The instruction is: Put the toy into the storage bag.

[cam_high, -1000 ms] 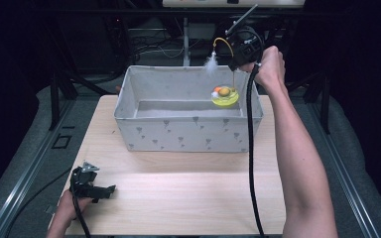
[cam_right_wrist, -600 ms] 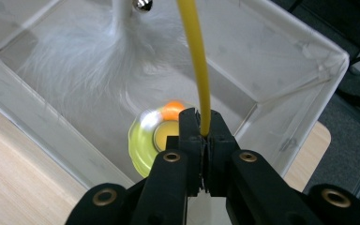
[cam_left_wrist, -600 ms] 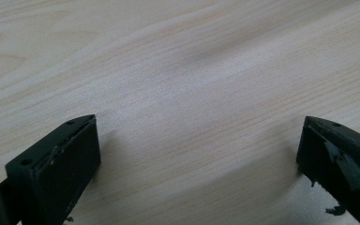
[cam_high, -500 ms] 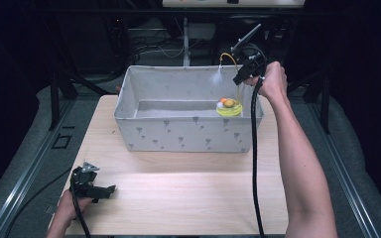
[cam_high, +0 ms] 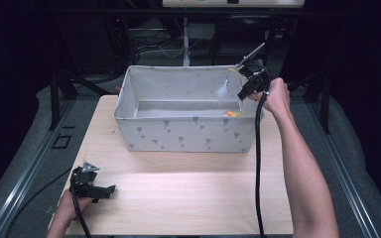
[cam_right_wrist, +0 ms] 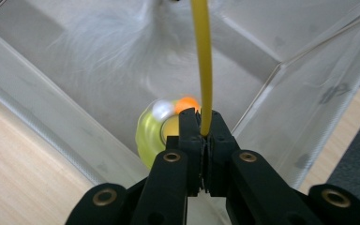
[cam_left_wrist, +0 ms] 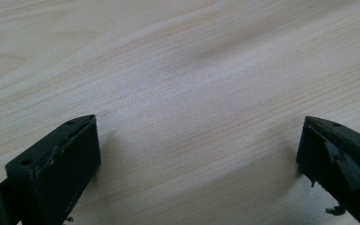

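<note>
**Yellow wand held over fabric bin**

At 7 o'clock on the table (cam_high: 188, 193), the left gripper (cam_left_wrist: 197, 164) is rested on bare wood, jaws apart with nothing between them. At 12 o'clock the grey fabric bin (cam_high: 183, 136) is stood. At its 3 o'clock end the right gripper (cam_right_wrist: 205, 133) is held, jaws clamped on a thin yellow wand (cam_right_wrist: 201, 61) with a white feather tuft (cam_high: 222, 90). A yellow disc toy (cam_right_wrist: 152, 133) with an orange ball (cam_right_wrist: 186, 103) is seen on the bin floor directly beneath.
</note>
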Demonstrator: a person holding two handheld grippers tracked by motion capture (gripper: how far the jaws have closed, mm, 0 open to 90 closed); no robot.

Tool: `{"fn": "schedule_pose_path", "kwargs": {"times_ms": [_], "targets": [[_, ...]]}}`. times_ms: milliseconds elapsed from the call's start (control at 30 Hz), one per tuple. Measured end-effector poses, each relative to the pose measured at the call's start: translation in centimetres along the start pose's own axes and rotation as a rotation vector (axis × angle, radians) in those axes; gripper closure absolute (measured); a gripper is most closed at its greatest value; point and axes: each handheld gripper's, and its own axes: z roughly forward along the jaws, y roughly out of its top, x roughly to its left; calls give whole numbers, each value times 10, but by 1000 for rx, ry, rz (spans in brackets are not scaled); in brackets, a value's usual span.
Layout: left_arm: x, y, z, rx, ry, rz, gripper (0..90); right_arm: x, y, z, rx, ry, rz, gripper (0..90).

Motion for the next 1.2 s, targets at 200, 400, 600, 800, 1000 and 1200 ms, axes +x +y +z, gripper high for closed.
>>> {"fn": "schedule_pose_path", "kwargs": {"times_ms": [200, 400, 600, 800, 1000, 1200], "targets": [[0, 0, 0, 0, 0, 0, 0, -2, -10, 14, 42, 26, 28, 882], [0, 0, 0, -6, 5, -4, 0, -2, -15, 23, 81, 31, 30, 882], [0, 0, 0, 0, 0, -3, 0, -2, -19, 33, 118, 41, 48, 882], [0, 0, 0, 0, 0, -1, 0, -3, -23, 40, 161, 36, 61, 880], [0, 0, 0, -1, 0, 0, 0, -7, -27, 44, 199, 36, 65, 879], [0, 0, 0, -1, 1, -1, 0, -7, -29, 48, 207, 51, 76, 873]]}}
